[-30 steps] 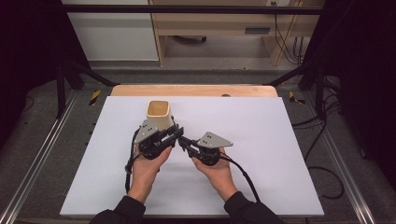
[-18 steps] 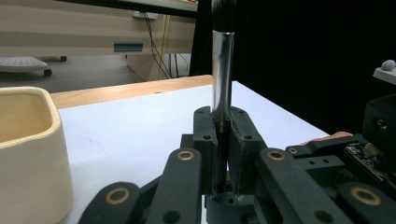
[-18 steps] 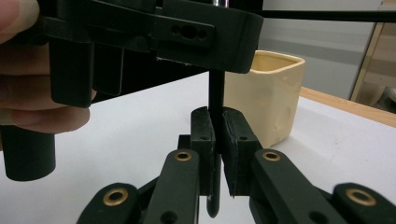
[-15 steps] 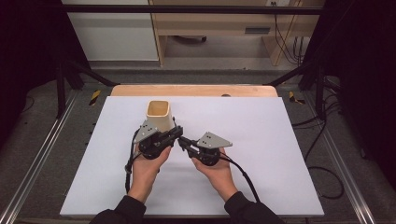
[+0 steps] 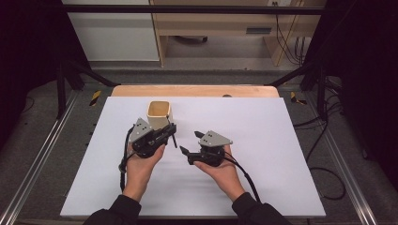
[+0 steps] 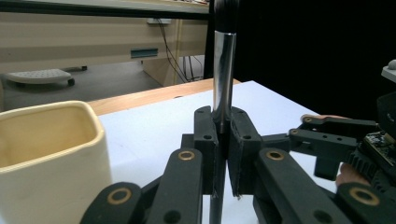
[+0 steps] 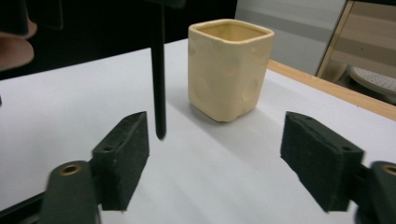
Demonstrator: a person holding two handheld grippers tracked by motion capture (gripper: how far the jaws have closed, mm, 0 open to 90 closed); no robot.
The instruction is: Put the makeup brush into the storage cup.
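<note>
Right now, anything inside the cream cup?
The cream cup looks empty as far as its inner walls show in the high view and the left gripper view; its floor is hidden by the rim. The brush is outside it, clamped in the left gripper.

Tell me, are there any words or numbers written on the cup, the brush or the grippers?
None can be read. The cream cup is plain, the brush handle has no print, and the left gripper and right gripper carry no labels.
</note>
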